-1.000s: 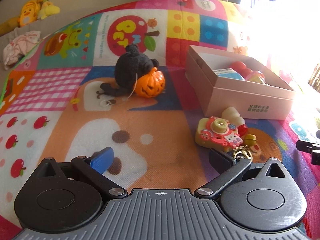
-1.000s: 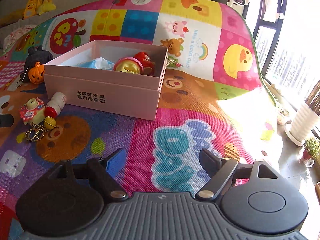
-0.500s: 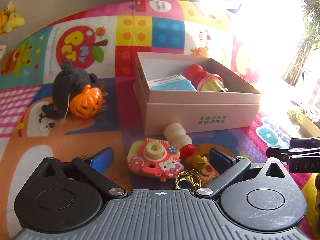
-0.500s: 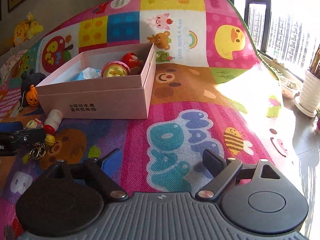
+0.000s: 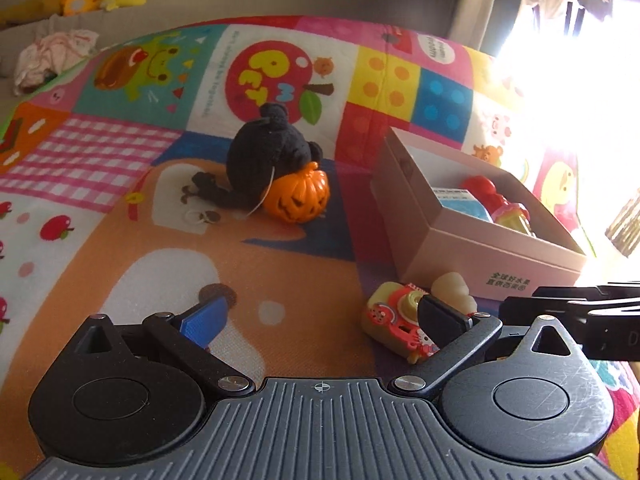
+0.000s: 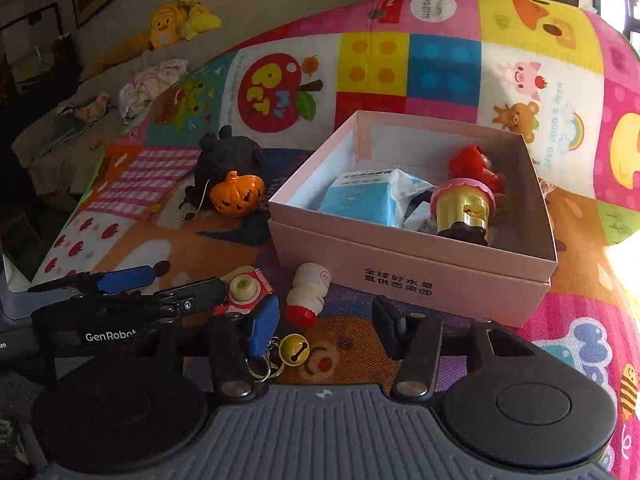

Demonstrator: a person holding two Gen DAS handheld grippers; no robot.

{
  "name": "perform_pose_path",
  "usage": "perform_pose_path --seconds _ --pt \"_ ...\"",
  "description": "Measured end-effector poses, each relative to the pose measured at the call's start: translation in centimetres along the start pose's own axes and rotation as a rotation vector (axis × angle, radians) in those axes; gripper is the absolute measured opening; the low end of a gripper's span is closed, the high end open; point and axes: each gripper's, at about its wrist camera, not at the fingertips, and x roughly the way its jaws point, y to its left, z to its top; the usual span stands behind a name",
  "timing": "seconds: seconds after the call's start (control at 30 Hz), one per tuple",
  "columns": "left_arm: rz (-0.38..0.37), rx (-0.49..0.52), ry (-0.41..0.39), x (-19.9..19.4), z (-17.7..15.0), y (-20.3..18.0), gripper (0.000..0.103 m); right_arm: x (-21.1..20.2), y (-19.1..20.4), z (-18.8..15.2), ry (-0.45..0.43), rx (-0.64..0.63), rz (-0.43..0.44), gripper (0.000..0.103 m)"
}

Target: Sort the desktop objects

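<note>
An open pink box (image 6: 416,264) (image 5: 472,248) holds a blue packet (image 6: 360,200), a red toy (image 6: 472,168) and a yellow-pink toy (image 6: 464,212). In front of it lie a toy camera keychain (image 5: 394,318) (image 6: 246,288), a small white bottle with a red cap (image 6: 308,292) and a yellow bell (image 6: 294,350). A black plush (image 5: 268,156) leans on an orange pumpkin (image 5: 298,196). My left gripper (image 5: 320,316) is open and empty, its right finger beside the camera. My right gripper (image 6: 324,320) is open and empty, just before the bottle and bell.
Everything lies on a colourful cartoon play mat (image 5: 120,208). Yellow plush toys (image 6: 180,20) and crumpled cloth (image 6: 148,84) sit on a sofa behind. Bright window glare fills the right of the left wrist view.
My left gripper has swung left, so the camera now sits by its right finger. My right gripper has moved left and closer to the bottle, bell and left gripper.
</note>
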Motion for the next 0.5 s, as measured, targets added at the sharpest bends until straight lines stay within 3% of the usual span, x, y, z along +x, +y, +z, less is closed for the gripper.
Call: perform_pose_path --seconds 0.07,0.2,0.27,0.3,0.43,0.5 --pt "-0.016 -0.026 -0.003 0.0 0.1 0.5 0.103 1.3 0.6 0.0 0.028 -0.030 -0.034 0.040" --pt "-0.025 -0.020 -0.009 -0.1 0.0 0.4 0.103 2.9 0.0 -0.4 0.084 -0.029 -0.034 0.040" --pt "-0.029 -0.027 -0.007 -0.1 0.0 0.5 0.103 2.6 -0.4 -0.6 0.071 -0.040 -0.051 0.040" --pt "-0.030 -0.029 -0.007 -0.1 0.0 0.5 0.103 2.3 -0.5 -0.6 0.068 -0.047 -0.073 0.040" --pt "-0.029 -0.015 -0.007 -0.1 -0.1 0.3 0.103 1.1 -0.8 -1.2 -0.024 -0.126 -0.327 0.040" --pt "-0.026 0.001 -0.009 -0.2 -0.2 0.0 0.103 0.4 -1.4 -1.1 -0.023 -0.097 -0.294 0.040"
